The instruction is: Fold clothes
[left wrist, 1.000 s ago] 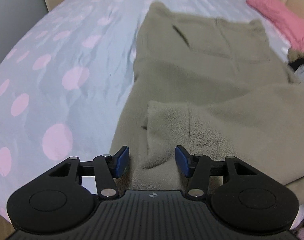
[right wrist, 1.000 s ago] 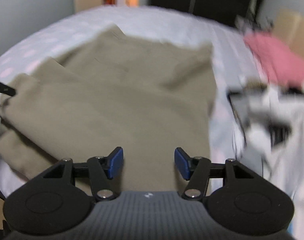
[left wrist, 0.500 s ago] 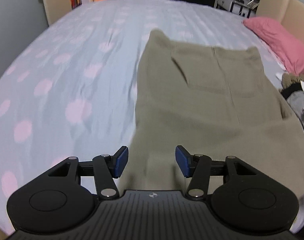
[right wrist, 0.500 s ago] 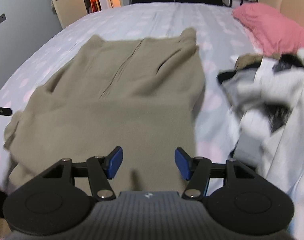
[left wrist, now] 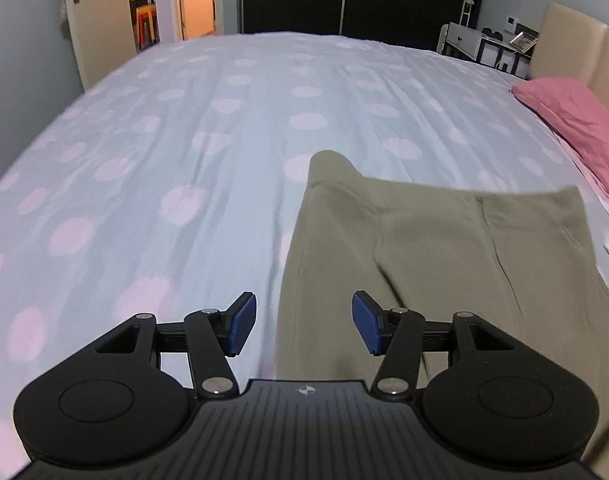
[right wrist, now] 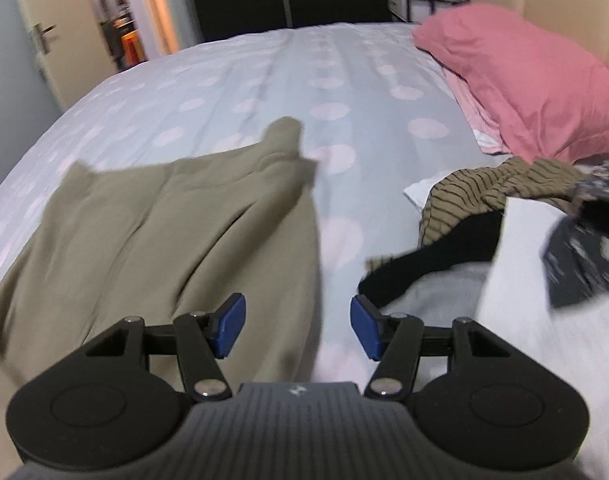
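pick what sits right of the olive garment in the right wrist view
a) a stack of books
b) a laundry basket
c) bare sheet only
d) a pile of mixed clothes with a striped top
d: a pile of mixed clothes, with a brown striped top on it, lies on the dotted sheet right of the olive garment.
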